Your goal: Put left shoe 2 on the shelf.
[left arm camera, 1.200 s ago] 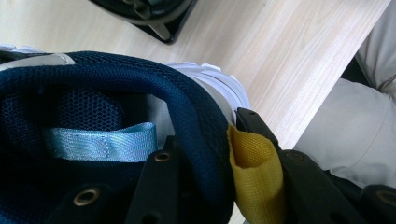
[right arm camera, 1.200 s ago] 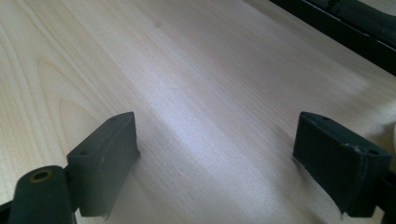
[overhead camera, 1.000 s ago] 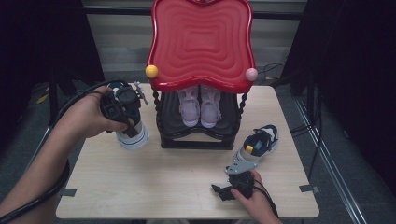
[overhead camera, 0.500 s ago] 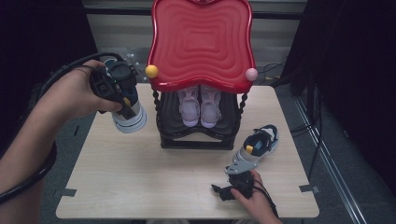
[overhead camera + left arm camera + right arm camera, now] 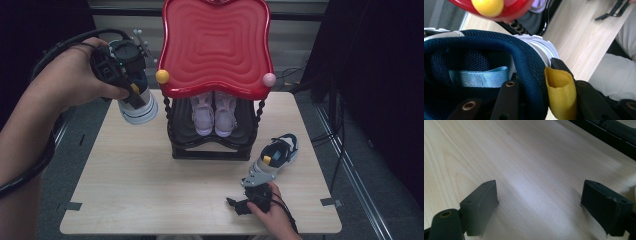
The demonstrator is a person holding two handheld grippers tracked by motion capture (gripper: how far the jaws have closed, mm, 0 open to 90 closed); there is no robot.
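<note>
the left gripper (image 5: 131, 90) is clamping the navy shoe (image 5: 137, 105) by its collar, hoisting it beside the red rack (image 5: 216, 47), needing a shelf slot next, while the right gripper (image 5: 250, 202) is resting wide open.

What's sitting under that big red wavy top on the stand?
Under the red top, a pair of lilac shoes sits on the black shelf, toes forward. Their heels are hidden beneath the top.

The rack (image 5: 212, 145) stands at the table's (image 5: 150, 190) back middle. A pair of shoes (image 5: 215, 112) sits inside it, under its top. Left of the rack, off the table, hangs a shoe (image 5: 137, 105) in the left gripper (image 5: 127, 87). Right and in front of the rack, another shoe (image 5: 272, 159) lies on the table, with the right gripper (image 5: 240, 205) just before it.
</note>
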